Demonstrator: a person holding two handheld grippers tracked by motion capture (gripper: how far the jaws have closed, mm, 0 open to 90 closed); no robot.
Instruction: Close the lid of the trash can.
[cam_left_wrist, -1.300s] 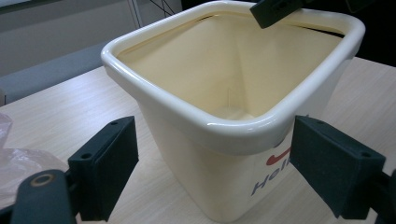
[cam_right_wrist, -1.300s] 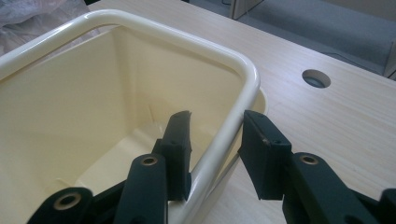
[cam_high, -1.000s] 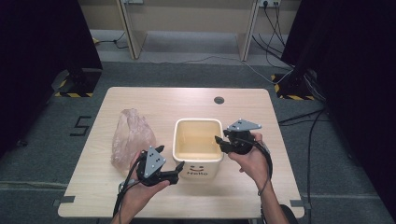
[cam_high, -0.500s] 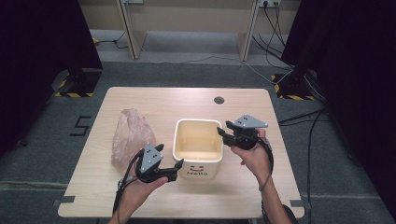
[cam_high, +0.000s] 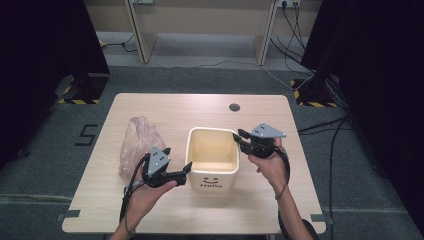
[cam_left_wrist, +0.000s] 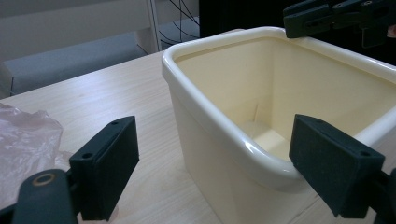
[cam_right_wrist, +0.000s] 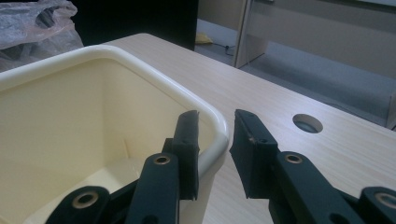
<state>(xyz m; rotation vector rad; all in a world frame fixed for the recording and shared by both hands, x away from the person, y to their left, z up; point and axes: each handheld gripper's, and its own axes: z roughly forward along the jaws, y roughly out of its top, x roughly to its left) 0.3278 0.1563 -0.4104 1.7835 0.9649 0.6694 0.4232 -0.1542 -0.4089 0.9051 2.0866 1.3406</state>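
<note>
**Stiff bin, two rim grips in the making**

On the light wooden tabletop (cam_high: 165, 107), a crumpled translucent pink plastic bag (cam_high: 135, 145) lies leftmost. The left hand-held gripper (cam_high: 186, 170) waits, jaws wide apart, at the near corner of the cream square plastic bin (cam_high: 212, 177). It looks rigid, light and glossy-slick; its rolled rim offers purchase. The right hand-held gripper (cam_right_wrist: 215, 154) straddles that rim, narrowly parted, not yet clamped.

Crumpled clear plastic bag (cam_high: 138, 145) on wooden table (cam_high: 165, 107).
</note>
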